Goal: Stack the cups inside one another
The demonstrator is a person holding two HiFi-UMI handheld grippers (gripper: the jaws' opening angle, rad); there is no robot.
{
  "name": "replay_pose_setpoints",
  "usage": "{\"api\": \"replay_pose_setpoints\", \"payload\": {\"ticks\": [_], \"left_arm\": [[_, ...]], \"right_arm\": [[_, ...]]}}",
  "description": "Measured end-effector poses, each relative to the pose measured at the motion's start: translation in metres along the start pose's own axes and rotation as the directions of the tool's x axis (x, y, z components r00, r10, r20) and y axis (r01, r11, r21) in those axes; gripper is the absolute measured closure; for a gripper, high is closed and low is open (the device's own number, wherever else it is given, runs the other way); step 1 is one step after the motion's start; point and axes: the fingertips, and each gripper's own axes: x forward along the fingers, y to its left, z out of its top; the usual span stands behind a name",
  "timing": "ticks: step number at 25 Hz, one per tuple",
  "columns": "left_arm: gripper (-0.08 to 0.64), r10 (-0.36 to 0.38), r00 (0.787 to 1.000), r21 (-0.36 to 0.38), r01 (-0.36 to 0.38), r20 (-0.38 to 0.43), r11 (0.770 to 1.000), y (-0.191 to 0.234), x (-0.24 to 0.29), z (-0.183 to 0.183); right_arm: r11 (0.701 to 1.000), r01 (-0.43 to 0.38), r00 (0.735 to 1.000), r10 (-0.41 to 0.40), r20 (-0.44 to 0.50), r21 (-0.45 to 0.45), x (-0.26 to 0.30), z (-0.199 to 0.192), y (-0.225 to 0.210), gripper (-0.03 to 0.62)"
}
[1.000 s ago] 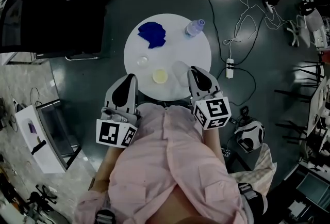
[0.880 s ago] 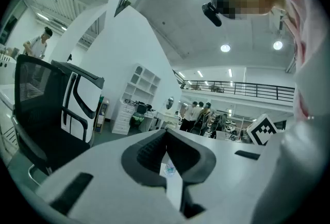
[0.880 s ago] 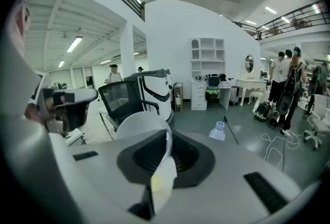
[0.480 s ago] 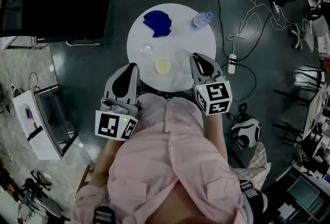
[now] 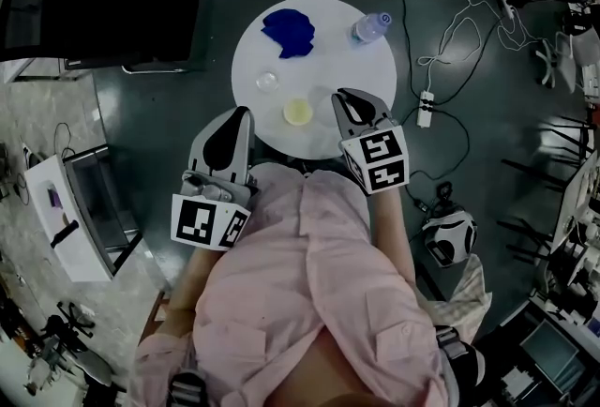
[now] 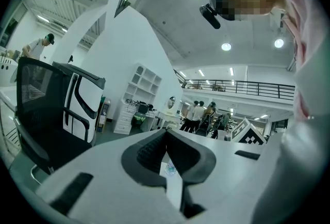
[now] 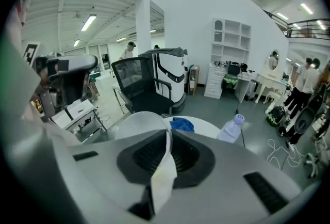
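Note:
On the round white table point(image 5: 345, 64) stand a yellowish cup point(image 5: 298, 111) near the front edge and a small clear cup point(image 5: 268, 80) left of centre. My right gripper point(image 5: 349, 99) reaches over the table's front right. In the right gripper view it point(image 7: 167, 138) is shut on the thin wall of a translucent cup point(image 7: 138, 124), whose rim curves out to the left of the jaws. My left gripper point(image 5: 232, 117) hovers at the table's front left edge. Its jaws point(image 6: 166, 138) meet with nothing between them.
A blue cloth point(image 5: 289, 30) lies at the back of the table and a plastic bottle point(image 5: 372, 26) stands at the back right. A black office chair point(image 5: 94, 2) is to the left. Cables and a power strip point(image 5: 425, 105) lie on the floor to the right.
My right gripper has swung left and forward onto the translucent cup that stood beside it, and now covers it in the head view. The left gripper has hardly moved.

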Motion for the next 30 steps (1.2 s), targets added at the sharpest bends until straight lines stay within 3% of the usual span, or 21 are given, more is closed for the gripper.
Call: {"api": "replay_pose_setpoints", "payload": {"ticks": [12,30], "left_arm": [[0.541,0.012,1.0,-0.004,-0.012,-0.008,1.0,0.007,0.0,-0.002],[0.541,0.018,1.0,-0.023,-0.019,-0.02,1.0,0.009,0.006,-0.001]], "right_arm": [[0.996,-0.089,0.99,0.088,-0.114,-0.005,0.037,-0.026,0.017,0.552],[0.988,-0.152,0.959,0.149,-0.241,0.007,0.072,-0.066,0.032,0.552]]}}
